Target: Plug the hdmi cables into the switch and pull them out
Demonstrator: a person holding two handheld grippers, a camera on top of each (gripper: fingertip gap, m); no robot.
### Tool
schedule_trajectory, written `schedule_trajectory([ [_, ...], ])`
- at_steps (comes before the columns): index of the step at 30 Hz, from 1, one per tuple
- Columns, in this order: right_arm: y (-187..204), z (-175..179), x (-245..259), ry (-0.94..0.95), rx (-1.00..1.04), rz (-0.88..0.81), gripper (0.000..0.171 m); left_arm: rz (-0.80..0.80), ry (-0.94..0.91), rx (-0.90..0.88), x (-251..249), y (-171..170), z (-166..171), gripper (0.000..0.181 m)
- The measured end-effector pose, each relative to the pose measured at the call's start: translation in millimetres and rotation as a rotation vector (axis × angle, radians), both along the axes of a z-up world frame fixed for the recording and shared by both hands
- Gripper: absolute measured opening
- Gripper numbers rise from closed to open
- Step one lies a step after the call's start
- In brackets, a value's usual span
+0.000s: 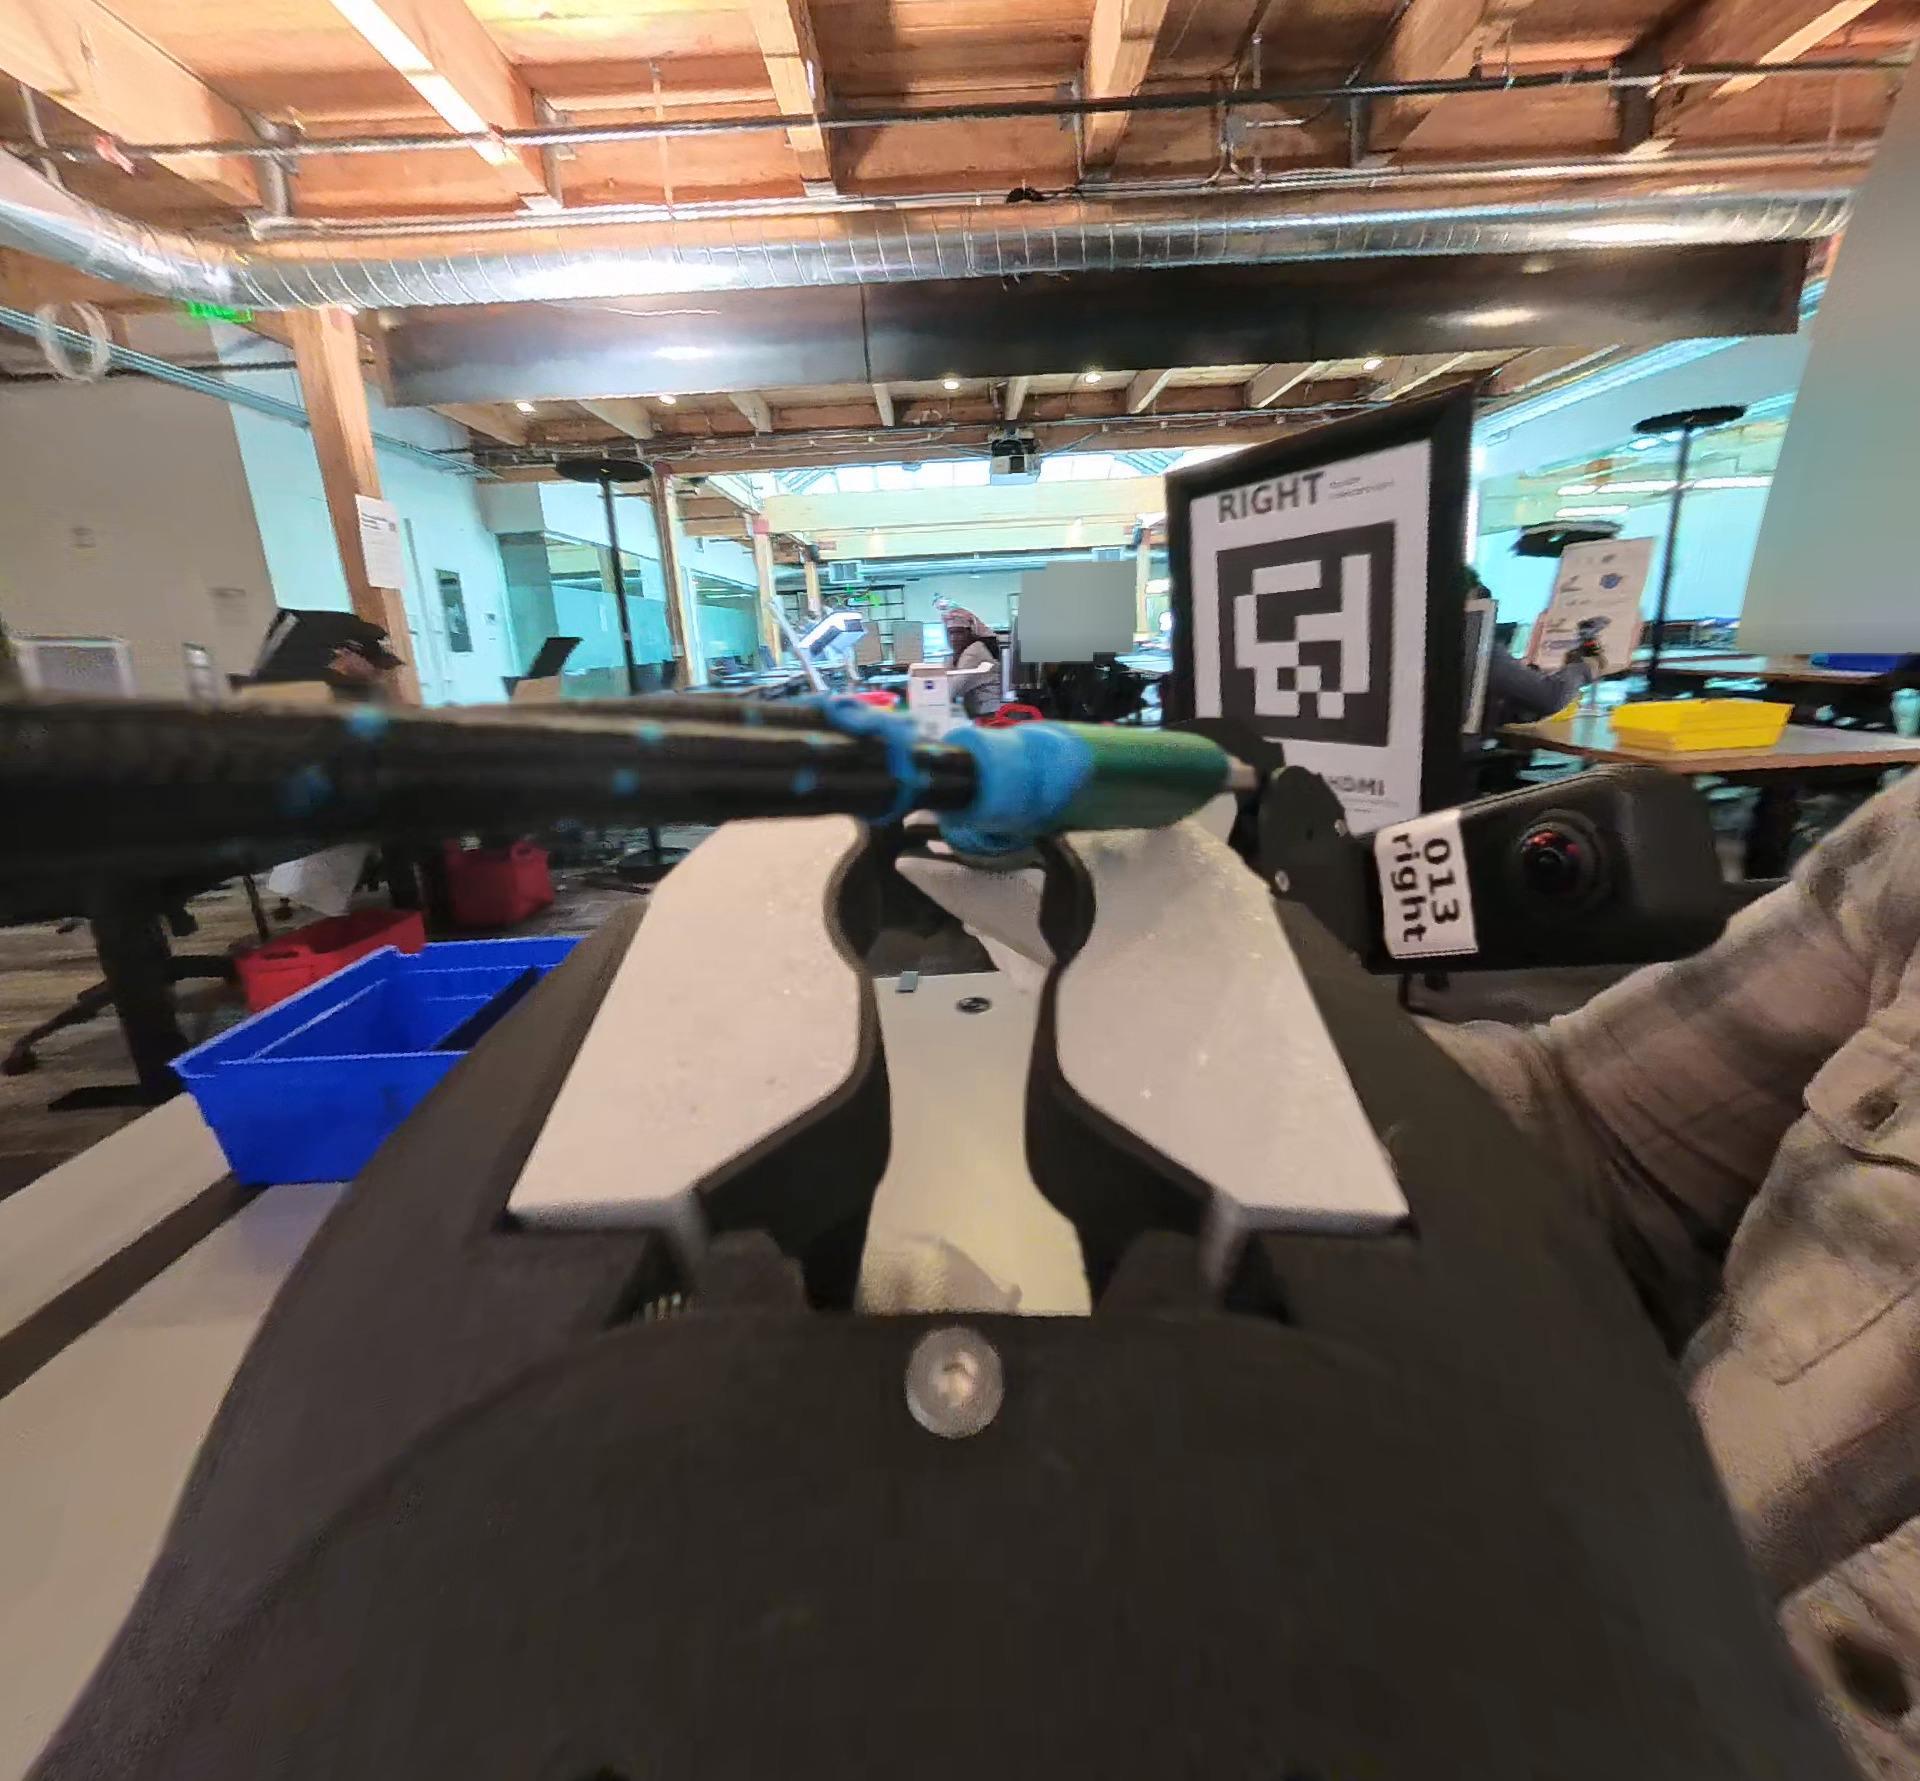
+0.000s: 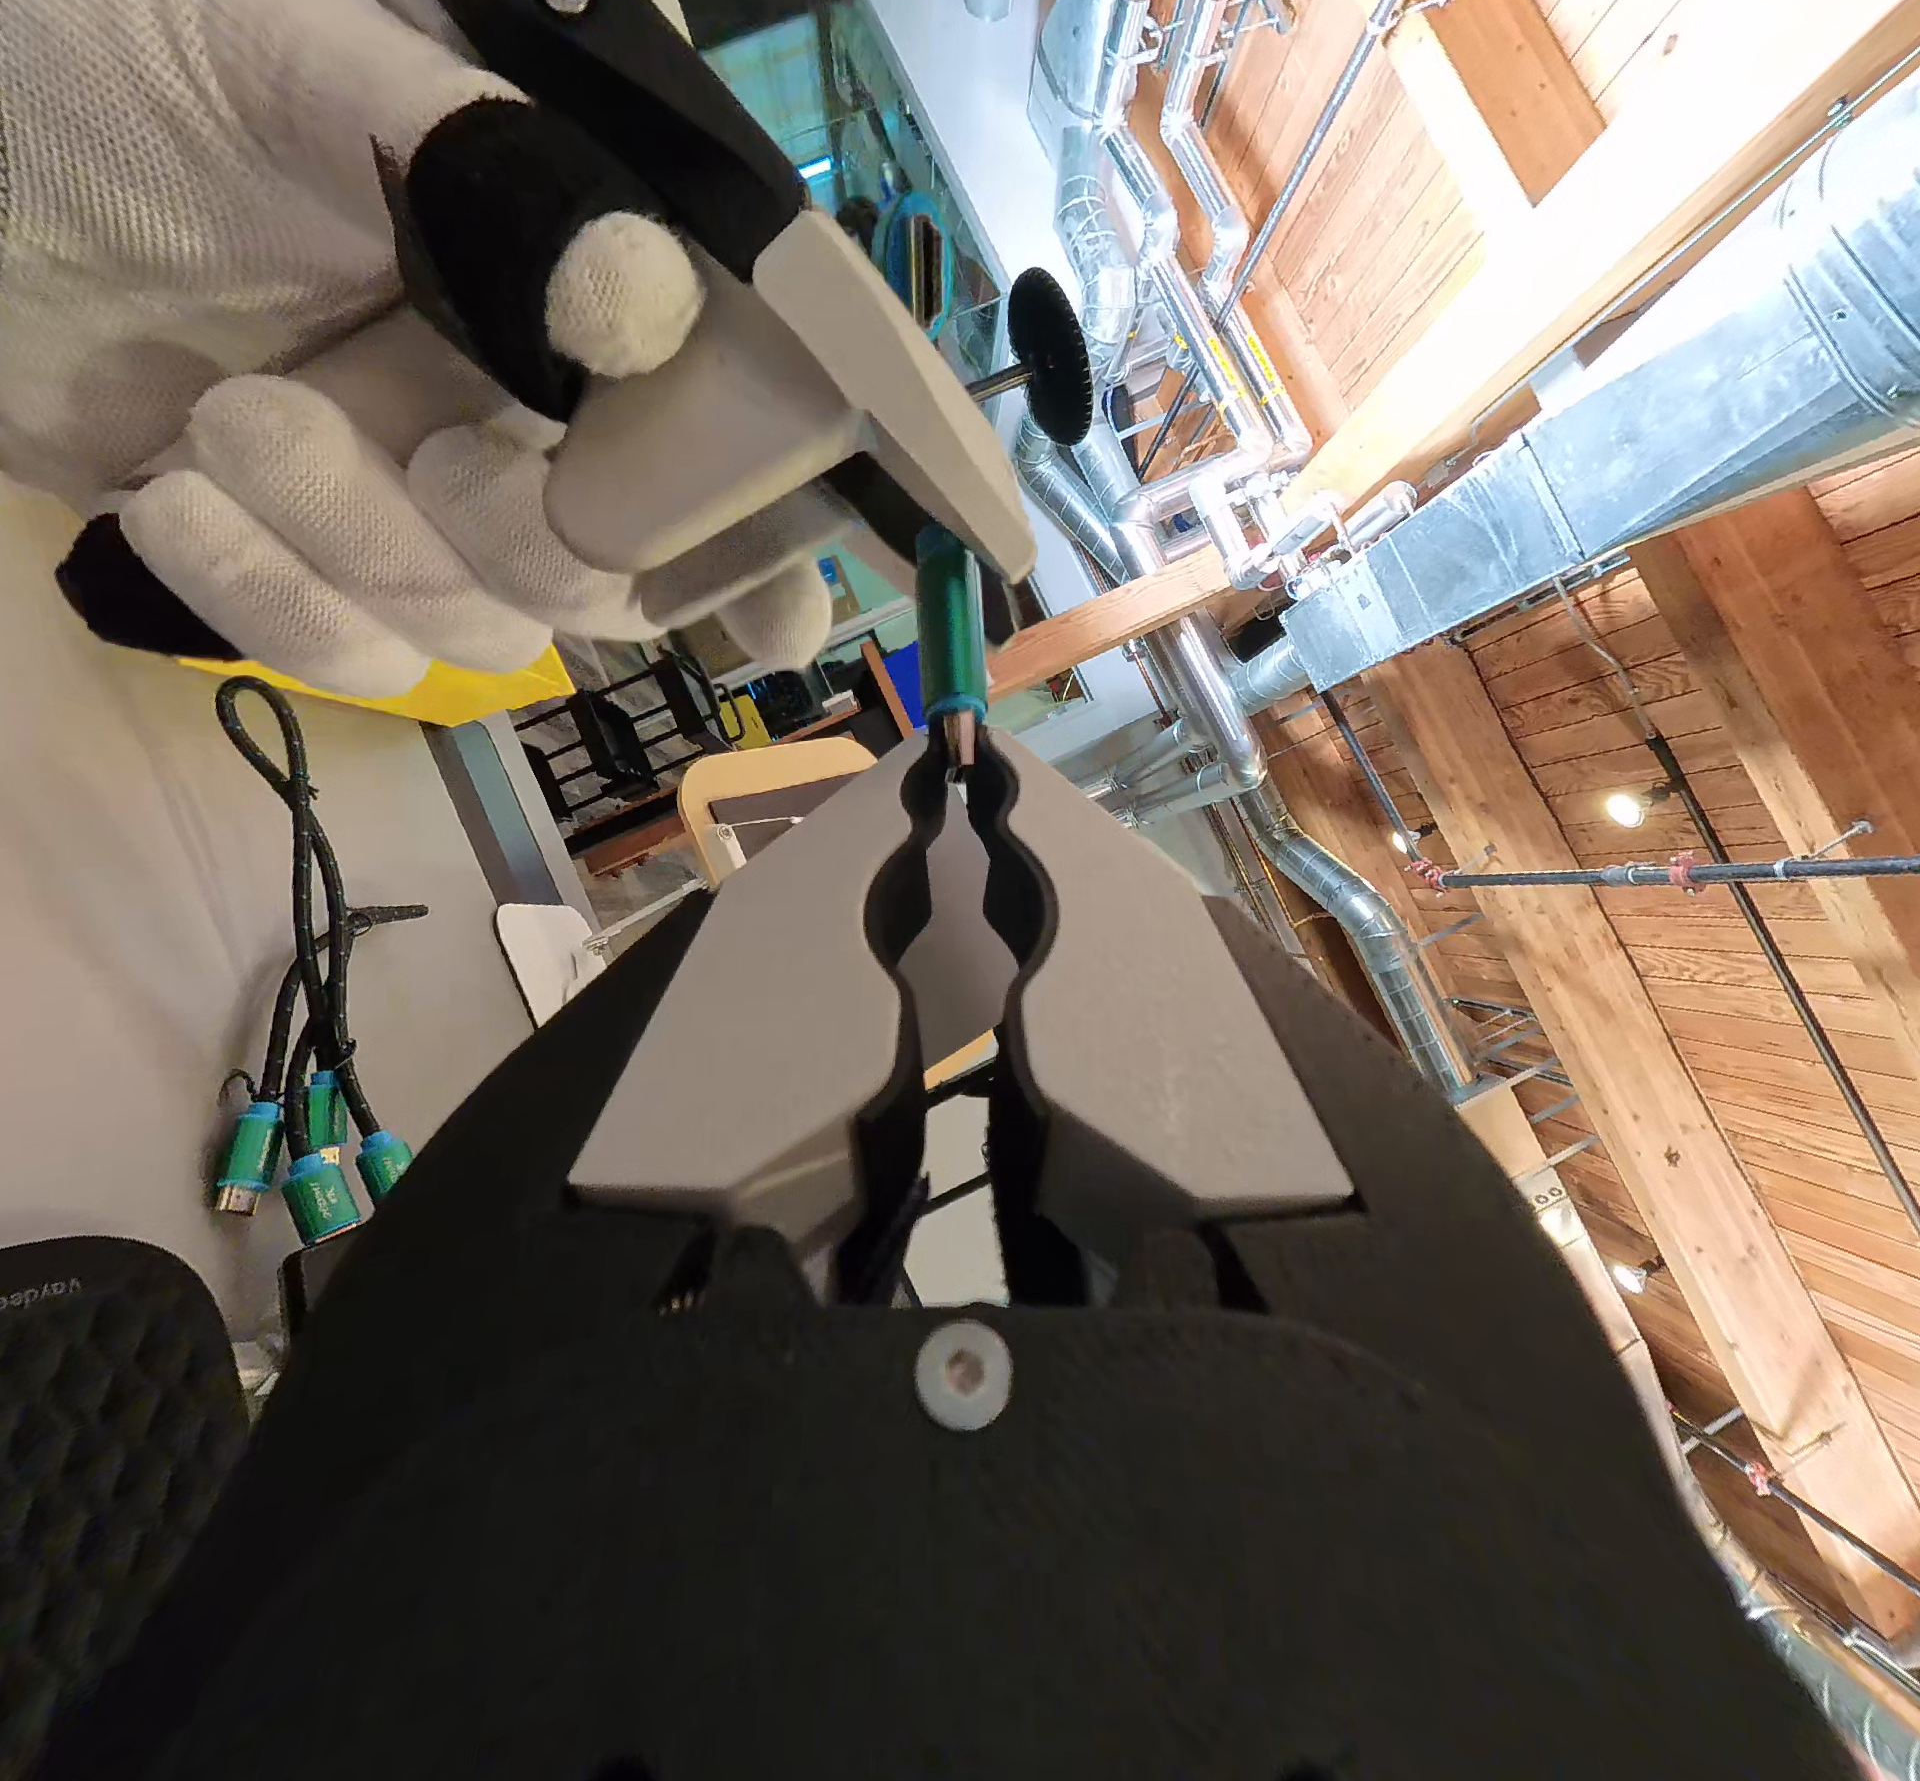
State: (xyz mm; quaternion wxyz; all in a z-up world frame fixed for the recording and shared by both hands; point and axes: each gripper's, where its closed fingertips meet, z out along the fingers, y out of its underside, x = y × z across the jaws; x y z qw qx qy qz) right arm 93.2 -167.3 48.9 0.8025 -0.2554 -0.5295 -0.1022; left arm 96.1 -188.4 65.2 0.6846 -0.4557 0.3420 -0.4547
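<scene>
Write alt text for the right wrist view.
The right hand-held gripper pinches the metal tip of a green HDMI plug, whose body a gloved hand's left hand-held gripper holds. Spare HDMI cables lie on the white table.

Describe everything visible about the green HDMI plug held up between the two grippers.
The HDMI plug has a glossy green shell with a blue collar at each end, the rear one joined to a black braided cable. It is lifted off the table. The left gripper grips its cable end; its bare metal tip sits between the fingertips of the right gripper, which look closed on it. The switch is not visible.
</scene>
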Motion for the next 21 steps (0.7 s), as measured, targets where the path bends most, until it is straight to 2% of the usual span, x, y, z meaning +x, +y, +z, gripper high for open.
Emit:
schedule_trajectory([
  [1, 0, 1, 0, 0.004, 0.0, 0.003, 0.001, 0.023, 0.005, 0.019, -2, -1, 2, 0.022],
  [3, -1, 2, 0, 0.009, 0.001, 0.01, 0.001, 0.036, 0.02, 0.044, -3, -6, 5, 0.013],
  [7, -3, 8, 1, 0.018, 0.017, 0.026, 0.001, 0.062, 0.041, 0.069, -6, -10, 8, 0.012],
  [16, -2, 12, -9, 0.014, 0.032, 0.085, 0.001, 0.108, 0.126, 0.056, -17, -17, 5, 0.02],
  [21, -13, 8, -21, -0.052, 0.073, 0.158, 0.001, 0.128, 0.181, 0.034, -18, -23, 0, 0.028],
])
